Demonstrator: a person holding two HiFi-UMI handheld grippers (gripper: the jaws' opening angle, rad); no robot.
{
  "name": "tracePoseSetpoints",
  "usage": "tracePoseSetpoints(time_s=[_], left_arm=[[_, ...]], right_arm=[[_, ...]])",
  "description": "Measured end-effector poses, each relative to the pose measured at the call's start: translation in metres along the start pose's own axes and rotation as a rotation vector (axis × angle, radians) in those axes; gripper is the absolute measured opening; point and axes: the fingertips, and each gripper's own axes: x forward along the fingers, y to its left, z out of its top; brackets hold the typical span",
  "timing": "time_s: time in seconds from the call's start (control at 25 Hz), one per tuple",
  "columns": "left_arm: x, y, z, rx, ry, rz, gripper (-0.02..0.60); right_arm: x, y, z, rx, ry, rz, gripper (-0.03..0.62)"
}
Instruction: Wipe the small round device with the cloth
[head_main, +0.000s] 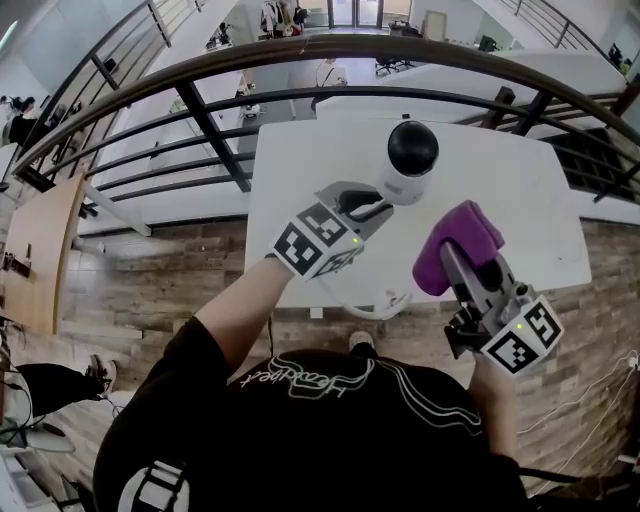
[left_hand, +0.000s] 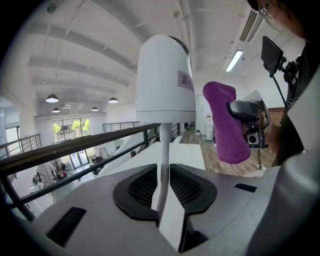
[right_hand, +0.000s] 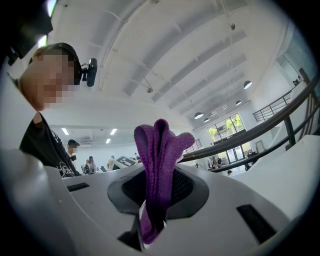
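The small round device is white with a black dome; it is over the white table. In the left gripper view the device rises on a thin white cord that runs down between my left gripper's pads, which pinch it. The head view shows my left gripper right beside the device's base. My right gripper is shut on a folded purple cloth, held right of the device and apart from it. The cloth sticks up out of the right gripper's jaws.
A loop of white cord lies at the table's near edge. Dark metal railings curve behind the table, with a lower floor beyond. Wooden flooring lies left of the table. People stand far off in the right gripper view.
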Motion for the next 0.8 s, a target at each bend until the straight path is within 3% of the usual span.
tracePoseSetpoints(time_s=[0.2, 0.56, 0.68, 0.8], left_arm=[[0.001, -0.003, -0.001, 0.03, 0.016, -0.007, 0.065], [0.009, 0.0, 0.001, 0.035, 0.022, -0.03, 0.052], [0.014, 0.009, 0.005, 0.021, 0.022, -0.034, 0.052], [0.014, 0.008, 0.004, 0.016, 0.02, -0.038, 0.052]], right_arm=[[0.002, 0.002, 0.003, -0.016, 0.006, 0.007, 0.061], [0.01, -0.009, 0.009, -0.171, 0.032, -0.036, 0.061], [0.019, -0.017, 0.018, -0.264, 0.042, -0.064, 0.061], [0.022, -0.014, 0.024, -0.423, 0.049, -0.103, 0.061]])
